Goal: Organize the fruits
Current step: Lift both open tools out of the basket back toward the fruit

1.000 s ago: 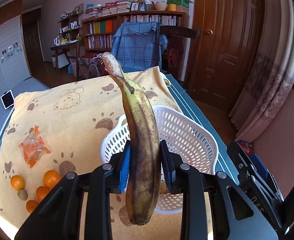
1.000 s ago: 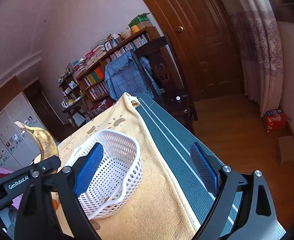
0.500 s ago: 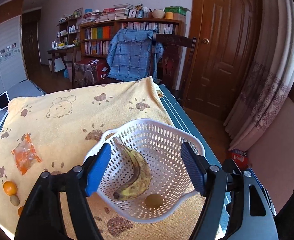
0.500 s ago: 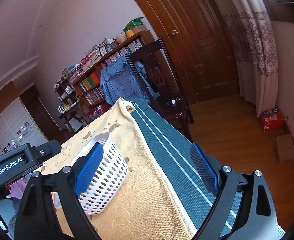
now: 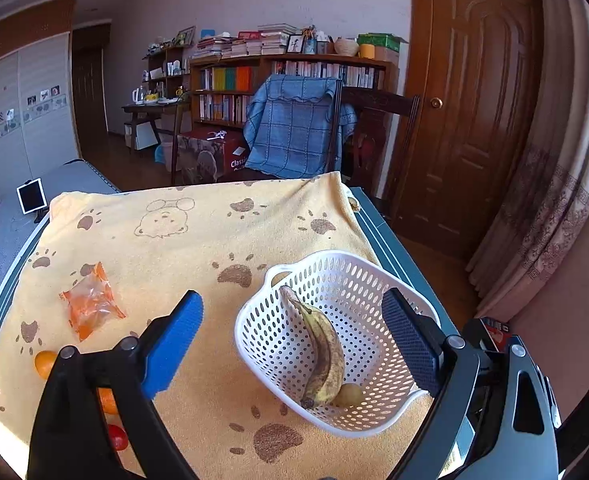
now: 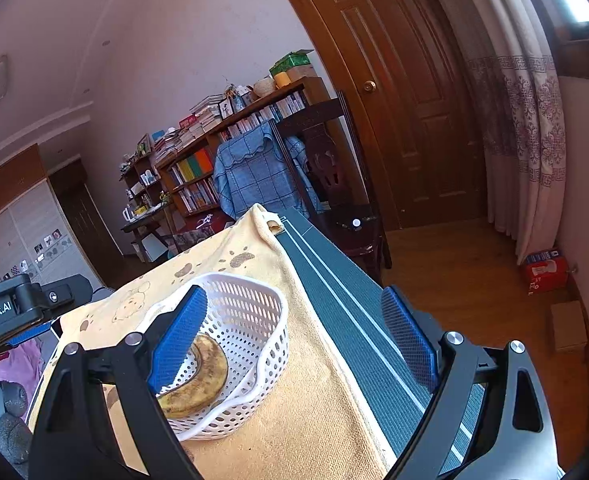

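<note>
A spotted banana lies in the white perforated basket next to a small greenish round fruit. My left gripper is open and empty above the basket's near side. Oranges and a red fruit lie on the yellow towel at the left, partly hidden behind my left finger. In the right wrist view the banana shows in the basket. My right gripper is open and empty over the towel's right edge.
An orange plastic wrapper lies on the yellow paw-print towel. The green table edge runs along the right. A chair with a blue blanket stands behind the table, with a wooden door to its right.
My left gripper opened and let go of the banana, which now lies in the basket. The left gripper has since shifted to the left. The right gripper stayed open.
</note>
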Tool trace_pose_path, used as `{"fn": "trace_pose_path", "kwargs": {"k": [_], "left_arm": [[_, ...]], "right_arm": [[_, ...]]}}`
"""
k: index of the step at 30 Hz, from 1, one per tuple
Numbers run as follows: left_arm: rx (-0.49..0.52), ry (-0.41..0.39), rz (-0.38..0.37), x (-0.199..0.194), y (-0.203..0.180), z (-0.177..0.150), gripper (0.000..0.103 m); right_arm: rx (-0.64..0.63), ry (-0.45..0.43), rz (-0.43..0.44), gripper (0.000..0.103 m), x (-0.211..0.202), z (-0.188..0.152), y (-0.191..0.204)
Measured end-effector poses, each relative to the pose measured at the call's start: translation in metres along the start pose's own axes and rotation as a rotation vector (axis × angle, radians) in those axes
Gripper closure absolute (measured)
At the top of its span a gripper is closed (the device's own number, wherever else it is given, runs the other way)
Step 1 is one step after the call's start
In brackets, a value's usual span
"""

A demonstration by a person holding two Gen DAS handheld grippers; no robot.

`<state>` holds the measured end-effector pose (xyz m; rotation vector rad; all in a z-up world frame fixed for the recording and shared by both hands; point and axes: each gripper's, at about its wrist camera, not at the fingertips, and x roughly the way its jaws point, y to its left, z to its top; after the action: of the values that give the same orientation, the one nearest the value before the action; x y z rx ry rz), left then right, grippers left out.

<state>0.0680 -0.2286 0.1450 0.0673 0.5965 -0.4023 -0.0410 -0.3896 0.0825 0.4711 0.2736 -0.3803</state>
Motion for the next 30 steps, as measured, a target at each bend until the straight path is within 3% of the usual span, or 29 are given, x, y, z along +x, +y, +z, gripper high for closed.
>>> {"fn": "trace_pose_path", "kwargs": {"k": [23, 30], "left_arm": [[-0.035, -0.045, 0.154, -0.042, 0.044, -0.026, 0.013], [-0.087, -0.05, 0.201, -0.055, 0.069, -0.035, 0.013]], "right_arm": [[-0.301, -0.104, 0.076, 0.008, -0.021, -0.026, 0.058], [-0.362, -0.091, 0.115, 0.008, -0.024, -0.038, 0.07]]}}
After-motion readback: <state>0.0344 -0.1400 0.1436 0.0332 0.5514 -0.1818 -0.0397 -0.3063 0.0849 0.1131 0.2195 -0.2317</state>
